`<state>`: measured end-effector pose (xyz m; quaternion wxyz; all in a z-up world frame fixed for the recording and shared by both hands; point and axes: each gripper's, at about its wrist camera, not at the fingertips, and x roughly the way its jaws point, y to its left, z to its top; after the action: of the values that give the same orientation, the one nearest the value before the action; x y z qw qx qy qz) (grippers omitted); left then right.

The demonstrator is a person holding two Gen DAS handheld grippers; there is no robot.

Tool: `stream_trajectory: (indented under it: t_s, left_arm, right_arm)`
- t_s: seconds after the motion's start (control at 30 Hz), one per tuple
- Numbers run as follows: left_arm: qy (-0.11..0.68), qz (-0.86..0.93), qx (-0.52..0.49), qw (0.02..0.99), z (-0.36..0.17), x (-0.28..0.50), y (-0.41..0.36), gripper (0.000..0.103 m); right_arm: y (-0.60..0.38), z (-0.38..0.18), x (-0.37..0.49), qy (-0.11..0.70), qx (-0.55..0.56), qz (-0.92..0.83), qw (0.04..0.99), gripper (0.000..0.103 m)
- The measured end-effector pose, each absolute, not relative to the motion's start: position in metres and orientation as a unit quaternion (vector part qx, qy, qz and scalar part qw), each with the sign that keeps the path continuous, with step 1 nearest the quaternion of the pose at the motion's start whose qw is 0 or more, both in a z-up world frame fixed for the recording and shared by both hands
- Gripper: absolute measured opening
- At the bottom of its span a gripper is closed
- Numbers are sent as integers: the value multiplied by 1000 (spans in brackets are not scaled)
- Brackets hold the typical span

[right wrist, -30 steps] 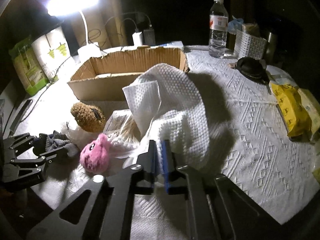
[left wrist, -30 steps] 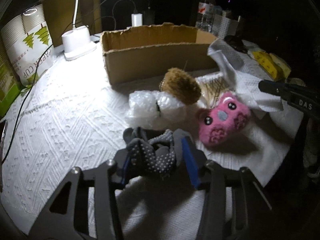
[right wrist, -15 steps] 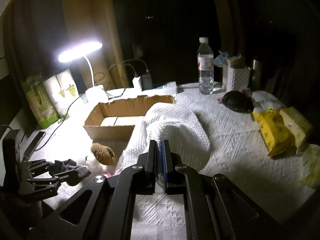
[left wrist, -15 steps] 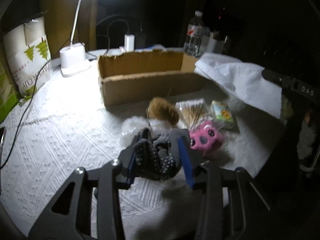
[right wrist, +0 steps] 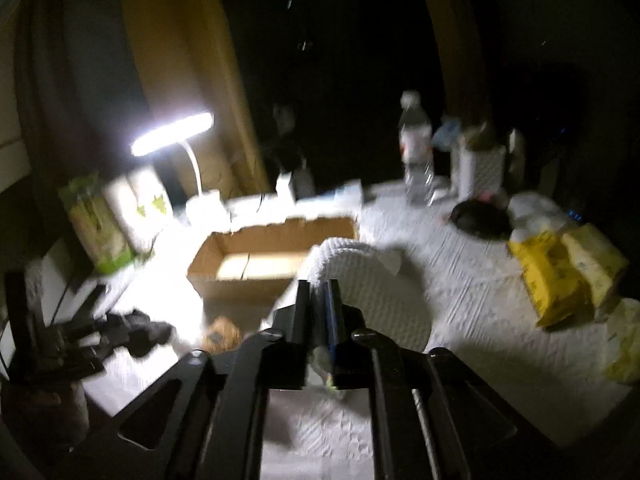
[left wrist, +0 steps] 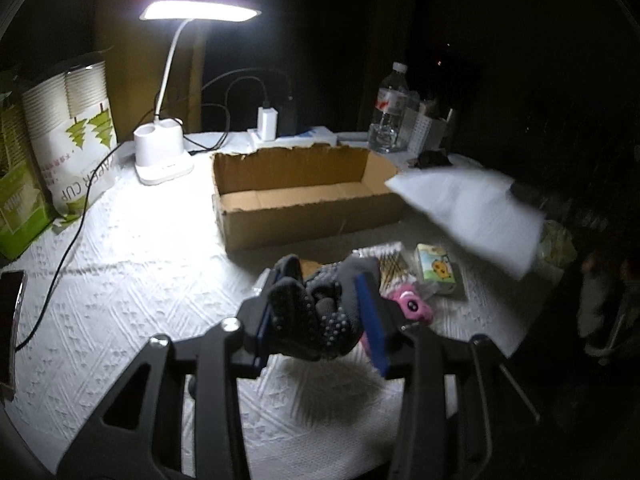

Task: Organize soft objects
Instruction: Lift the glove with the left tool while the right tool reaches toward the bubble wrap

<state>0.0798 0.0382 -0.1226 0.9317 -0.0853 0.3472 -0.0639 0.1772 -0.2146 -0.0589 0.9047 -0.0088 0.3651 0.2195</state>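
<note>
**Both hands loaded, box ahead**

Lamplit and otherwise dark, the room gives me one bright patch of white textured tablecloth [left wrist: 132,264] to work over.

My left gripper [left wrist: 320,312] is clamped on the bundled grey gloves with white grip dots [left wrist: 316,312], held clear of the table; their shadow falls on the cloth below. My right gripper [right wrist: 318,316] is pinched tight on a fold of the white waffle-weave cloth [right wrist: 372,280], which drapes forward over the fingers and, from the left wrist view, hangs in the air just right of the box.

Beyond the gloves lie the pink plush toy [left wrist: 412,306], a small green printed tissue packet [left wrist: 436,270] and a clear packet of cotton swabs [left wrist: 390,264]. From the right wrist view, a brown fuzzy plush [right wrist: 220,332] sits near the box front. Further out stands the open brown cardboard box [left wrist: 304,216], apparently empty, with the white desk lamp [left wrist: 162,156] and a clear water bottle [left wrist: 390,120] behind it.

I judge the step to be carrying both loads to the box. To do it well, I should lift each above the torn front wall before crossing, bring the gloves to the left end and the cloth to the right so my hands do not collide, lower inside, then release. The cloth trails, so I must keep it from dragging across the small items or catching the rim. The right view is blurred; slower travel would help.
</note>
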Motion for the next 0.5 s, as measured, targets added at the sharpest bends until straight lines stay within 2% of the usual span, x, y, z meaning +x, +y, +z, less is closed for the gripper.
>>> stream_trajectory:
  t_s: [0.03, 0.17, 0.33, 0.5]
  left_arm:
    - [346, -64, -86, 932, -122, 79, 38, 40]
    - [344, -63, -85, 933, -120, 75, 39, 40]
    - [338, -65, -88, 935, -117, 73, 41, 40]
    - [339, -60, -89, 935, -119, 70, 48, 40]
  right_arm:
    - [-212, -70, 180, 379, -18, 205, 902, 36]
    - [-209, -90, 175, 401, -21, 207, 892, 37]
    - [-199, -102, 168, 416, -38, 218, 882, 49]
    - [-178, -119, 162, 431, -60, 234, 869, 51]
